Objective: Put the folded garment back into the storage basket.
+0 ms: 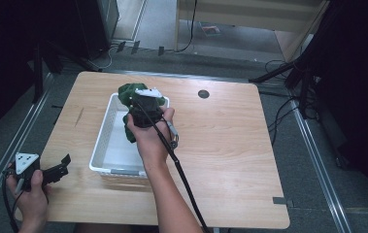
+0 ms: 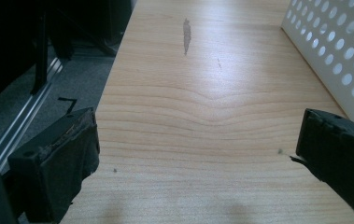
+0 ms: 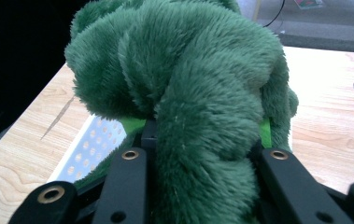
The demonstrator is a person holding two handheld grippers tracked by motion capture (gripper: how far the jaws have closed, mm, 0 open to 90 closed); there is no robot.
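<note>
Two grippers, one green plush toy (image 3: 188, 93).
Right gripper (image 1: 145, 104) clamped on toy above white basket (image 1: 105, 138); left gripper (image 1: 58, 170) spread wide, empty, near table's (image 1: 220, 145) front-left corner.

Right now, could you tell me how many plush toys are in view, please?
1: a green plush toy clamped in the right gripper above the white basket. The hand may hide others inside.
</note>
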